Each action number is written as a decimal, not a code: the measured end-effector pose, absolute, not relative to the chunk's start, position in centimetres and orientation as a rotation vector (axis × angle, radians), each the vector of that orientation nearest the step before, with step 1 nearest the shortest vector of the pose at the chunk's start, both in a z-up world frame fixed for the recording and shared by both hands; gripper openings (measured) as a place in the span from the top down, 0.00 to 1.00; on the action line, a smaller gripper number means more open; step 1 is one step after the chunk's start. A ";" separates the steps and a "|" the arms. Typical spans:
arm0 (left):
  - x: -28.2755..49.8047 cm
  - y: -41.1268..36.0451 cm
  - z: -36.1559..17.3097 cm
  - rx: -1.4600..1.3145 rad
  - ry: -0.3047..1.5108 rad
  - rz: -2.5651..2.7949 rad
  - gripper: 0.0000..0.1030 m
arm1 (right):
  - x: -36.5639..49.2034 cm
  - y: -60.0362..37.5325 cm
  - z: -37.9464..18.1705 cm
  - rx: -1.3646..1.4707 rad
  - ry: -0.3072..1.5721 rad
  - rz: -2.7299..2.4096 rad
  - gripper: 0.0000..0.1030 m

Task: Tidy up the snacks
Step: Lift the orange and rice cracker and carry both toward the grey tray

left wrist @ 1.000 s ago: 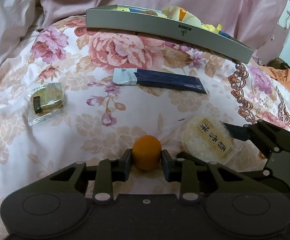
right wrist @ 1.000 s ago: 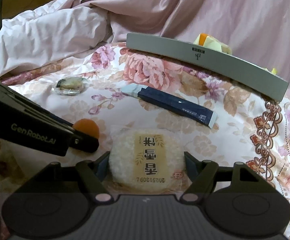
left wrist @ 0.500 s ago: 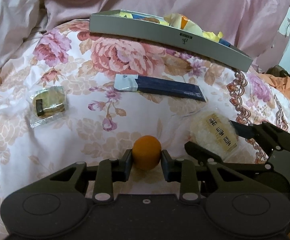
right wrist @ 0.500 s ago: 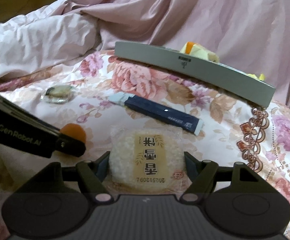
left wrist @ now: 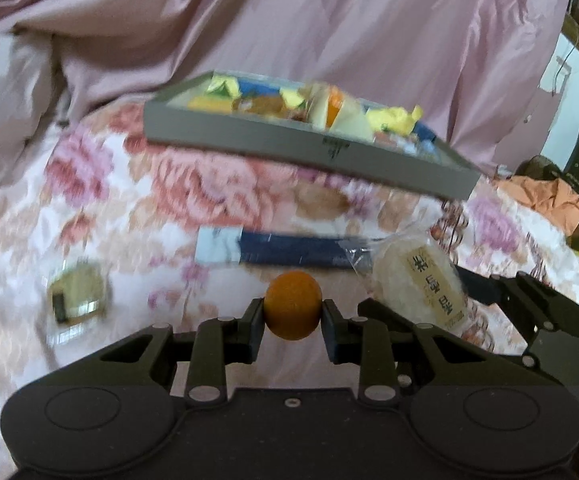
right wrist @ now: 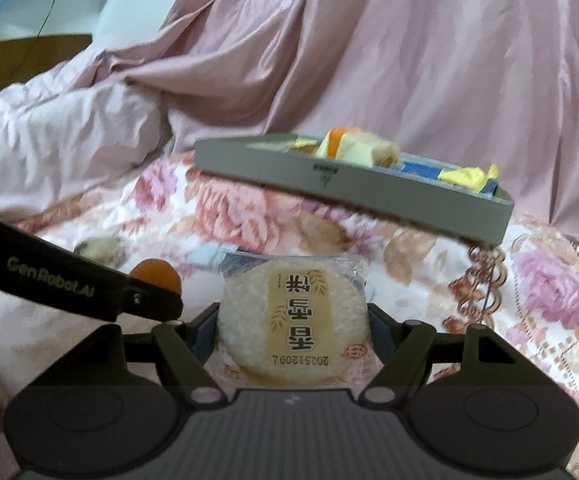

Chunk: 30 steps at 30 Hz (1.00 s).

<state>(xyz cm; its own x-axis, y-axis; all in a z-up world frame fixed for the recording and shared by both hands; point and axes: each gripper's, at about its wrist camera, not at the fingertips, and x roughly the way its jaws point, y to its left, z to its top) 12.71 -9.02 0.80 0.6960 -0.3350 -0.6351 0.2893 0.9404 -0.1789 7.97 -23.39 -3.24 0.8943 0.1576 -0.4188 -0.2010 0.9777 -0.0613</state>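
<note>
My left gripper (left wrist: 292, 316) is shut on a small orange ball-shaped snack (left wrist: 292, 305), held above the floral bedspread. In the right wrist view that snack (right wrist: 156, 274) peeks out behind the left gripper's finger. My right gripper (right wrist: 292, 328) is shut on a round white rice cracker in clear wrap (right wrist: 293, 316), also lifted; in the left wrist view the cracker (left wrist: 421, 284) hangs at the right. Beyond both stands a grey tray (left wrist: 301, 142) (right wrist: 353, 196) filled with several wrapped snacks.
On the floral bedspread (left wrist: 169, 184) lie a dark blue stick packet (left wrist: 285, 249) and a small clear-wrapped cake (left wrist: 76, 294) at the left. Pink bedding (right wrist: 369, 60) rises behind the tray. Orange cloth (left wrist: 549, 204) lies at the far right.
Both grippers have risen from the bedspread with their snacks and tipped up, so the tray's contents now show. The blue packet and wrapped cake stayed put.
</note>
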 end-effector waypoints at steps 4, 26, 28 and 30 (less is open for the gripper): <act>13.7 -9.7 2.4 -0.062 0.673 -0.351 0.69 | 8.5 -24.4 -2.0 -0.082 0.382 0.167 0.25; 23.5 -14.5 8.4 -0.044 0.521 -0.306 0.69 | 14.8 -30.8 3.6 0.025 0.142 0.032 0.25; 24.4 -15.1 8.4 -0.059 0.527 -0.302 0.69 | 15.5 -31.2 3.6 0.034 0.133 0.019 0.25; 25.3 -15.7 8.3 -0.072 0.530 -0.306 0.69 | 16.4 -31.7 3.6 0.044 0.128 0.006 0.25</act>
